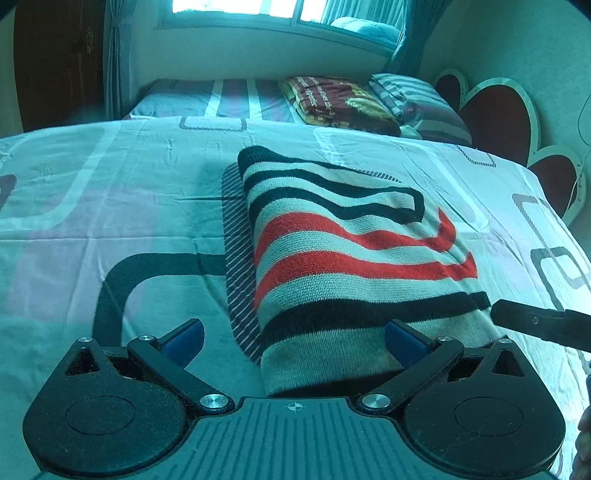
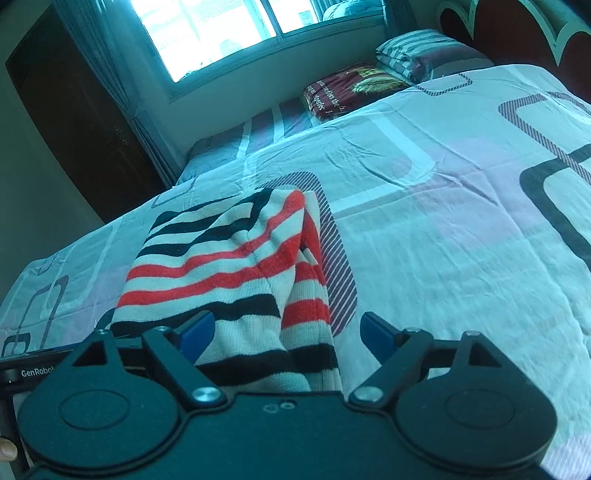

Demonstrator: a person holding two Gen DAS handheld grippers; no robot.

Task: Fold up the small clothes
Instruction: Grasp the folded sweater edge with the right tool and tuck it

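Both grippers, the left gripper [image 1: 293, 338] and the right gripper [image 2: 288, 332], stand with jaws spread wide and gripping nothing over the near end of a folded striped sweater [image 1: 351, 251] lying on the patterned bed sheet [image 1: 110, 206].

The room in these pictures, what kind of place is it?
Most likely a home bedroom: a bed with a patterned sheet, a pillow by a heart-shaped headboard, and a curtained window.
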